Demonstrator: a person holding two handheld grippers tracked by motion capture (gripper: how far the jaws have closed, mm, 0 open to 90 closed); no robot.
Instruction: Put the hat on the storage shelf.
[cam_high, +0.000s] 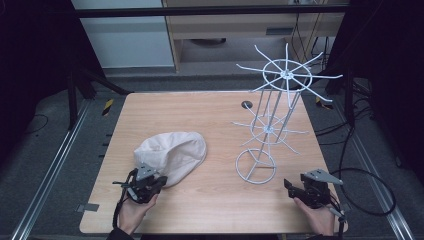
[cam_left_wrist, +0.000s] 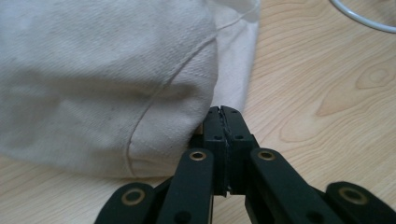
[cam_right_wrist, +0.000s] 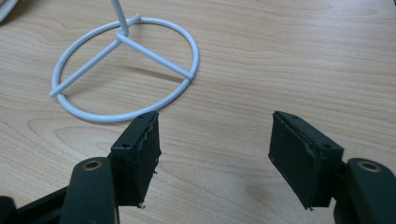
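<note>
A cream cloth cap (cam_high: 172, 155) lies on the wooden table (cam_high: 200, 112), left of centre. My left gripper (cam_high: 158, 183) is at the cap's near edge. In the left gripper view its jaws are pressed flat together, shut, with the gripper (cam_left_wrist: 223, 114) tip against the cap's (cam_left_wrist: 102, 79) seamed rim and no cloth seen between them. A white wire hanging rack (cam_high: 270, 125) with two tiers of spokes stands right of centre. My right gripper (cam_high: 291, 186) hovers low near the rack's ring base (cam_right_wrist: 126, 70). The gripper (cam_right_wrist: 212, 140) is open, with bare wood between its jaws.
A small dark round grommet (cam_high: 246, 105) sits in the table top behind the rack. The rack's upper spokes (cam_high: 287, 75) reach out wide above the table's back right. Black cables (cam_high: 360, 175) trail off the right edge. Metal rails run along the floor on both sides.
</note>
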